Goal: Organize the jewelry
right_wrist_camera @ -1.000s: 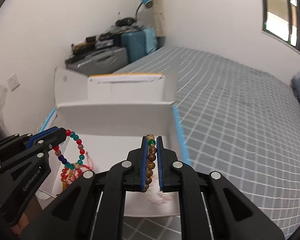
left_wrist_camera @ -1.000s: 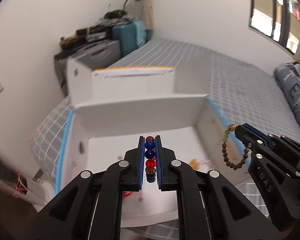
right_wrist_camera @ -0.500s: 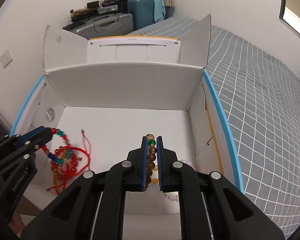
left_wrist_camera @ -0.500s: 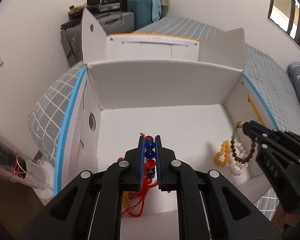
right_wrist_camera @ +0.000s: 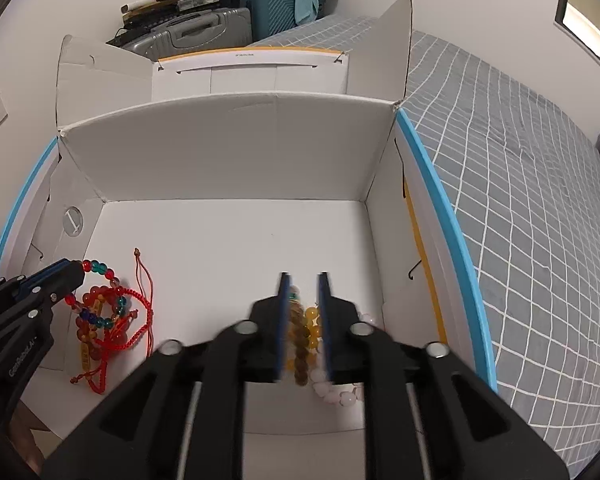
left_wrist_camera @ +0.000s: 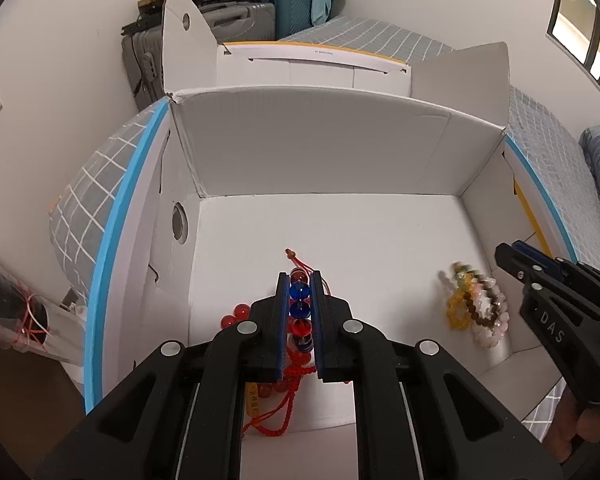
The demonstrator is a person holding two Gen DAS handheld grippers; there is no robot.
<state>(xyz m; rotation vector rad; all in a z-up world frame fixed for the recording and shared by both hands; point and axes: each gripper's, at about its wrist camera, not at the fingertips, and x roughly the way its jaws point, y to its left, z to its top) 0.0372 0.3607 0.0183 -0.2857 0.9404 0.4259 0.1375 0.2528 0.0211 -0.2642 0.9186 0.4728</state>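
beads of the multicoloured bracelet are clamped lengthwise in the left gripper low inside the white box, while the right gripper is parted around the brown bracelet near the box's right wall.

right tongs seemingly parted, brown bracelet between
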